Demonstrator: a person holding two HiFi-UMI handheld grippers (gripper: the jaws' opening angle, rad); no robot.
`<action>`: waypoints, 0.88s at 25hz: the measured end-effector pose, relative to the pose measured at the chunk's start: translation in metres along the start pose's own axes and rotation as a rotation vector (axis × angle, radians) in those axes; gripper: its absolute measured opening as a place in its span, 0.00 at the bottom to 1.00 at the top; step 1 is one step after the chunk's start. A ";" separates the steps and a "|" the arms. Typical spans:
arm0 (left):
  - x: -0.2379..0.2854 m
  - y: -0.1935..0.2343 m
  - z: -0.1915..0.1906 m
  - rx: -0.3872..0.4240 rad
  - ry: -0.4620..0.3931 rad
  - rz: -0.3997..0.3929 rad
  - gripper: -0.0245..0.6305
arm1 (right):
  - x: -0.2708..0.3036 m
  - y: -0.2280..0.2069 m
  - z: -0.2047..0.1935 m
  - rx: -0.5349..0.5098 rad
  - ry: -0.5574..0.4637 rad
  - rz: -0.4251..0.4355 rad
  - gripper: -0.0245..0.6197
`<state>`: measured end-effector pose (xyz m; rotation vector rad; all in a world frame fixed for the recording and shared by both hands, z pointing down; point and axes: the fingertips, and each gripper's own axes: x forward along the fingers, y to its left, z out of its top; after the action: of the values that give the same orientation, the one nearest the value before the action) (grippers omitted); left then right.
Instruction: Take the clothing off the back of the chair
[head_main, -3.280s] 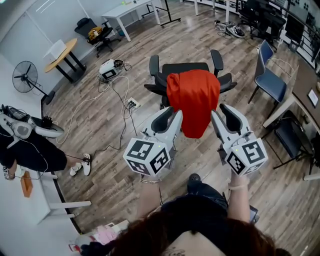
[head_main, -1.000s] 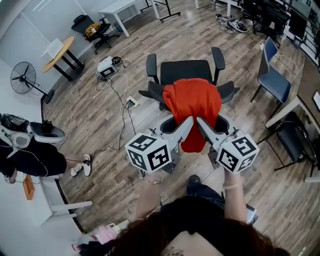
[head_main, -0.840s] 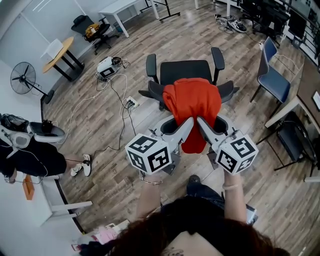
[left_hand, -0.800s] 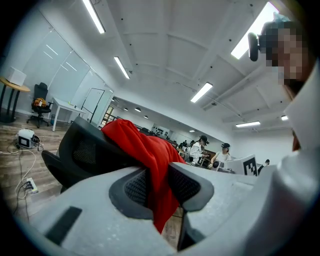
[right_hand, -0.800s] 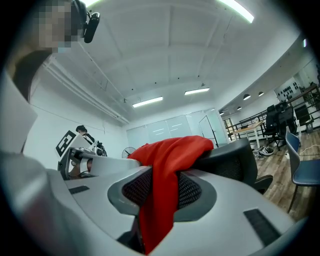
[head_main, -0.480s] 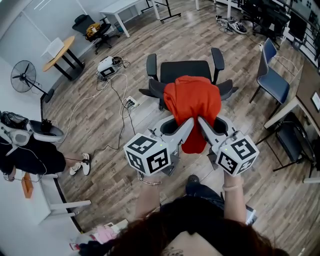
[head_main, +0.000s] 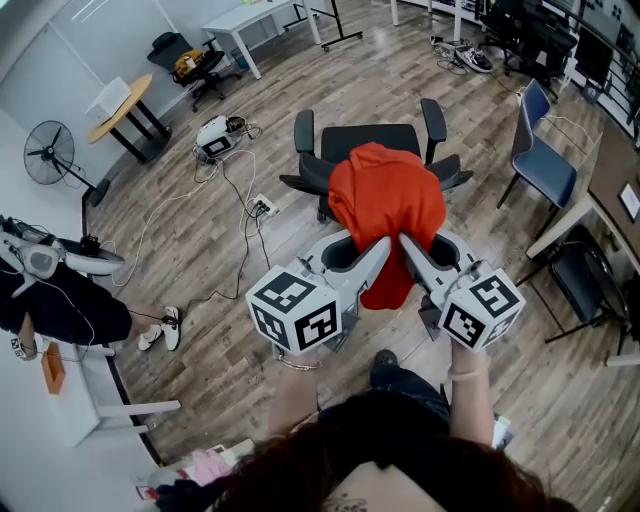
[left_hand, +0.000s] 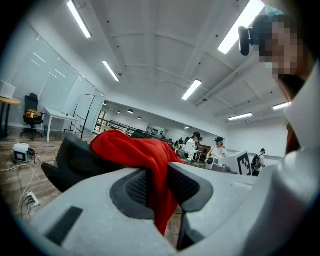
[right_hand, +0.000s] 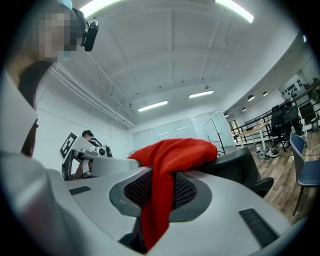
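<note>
The clothing is matt cloth, the chair mesh, the floor wood-grained.

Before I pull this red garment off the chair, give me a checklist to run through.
1. Left tongs grip: ok. The jaws have just closed, and the pads press on the red garment.
2. Right tongs grip: ok. The jaws have just closed on the same cloth.
3. Garment free of the chair: not ok. It lies draped over the back.
4. Cloth caught on the far side of the back: cannot tell, as that side is hidden.
5. Power strip on the floor: ok. It lies off to the chair's side, apart from the garment.
</note>
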<state>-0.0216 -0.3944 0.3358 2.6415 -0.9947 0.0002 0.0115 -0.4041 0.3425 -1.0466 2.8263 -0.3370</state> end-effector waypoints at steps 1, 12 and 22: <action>-0.001 -0.004 0.001 0.002 -0.007 -0.004 0.18 | -0.003 0.002 0.002 -0.005 -0.005 0.002 0.14; -0.024 -0.041 0.014 0.051 -0.049 -0.023 0.18 | -0.029 0.032 0.021 -0.040 -0.047 0.027 0.14; -0.046 -0.072 0.025 0.064 -0.101 -0.037 0.17 | -0.048 0.060 0.037 -0.070 -0.097 0.025 0.14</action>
<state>-0.0124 -0.3213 0.2860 2.7416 -0.9932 -0.1131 0.0164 -0.3349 0.2932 -1.0104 2.7802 -0.1809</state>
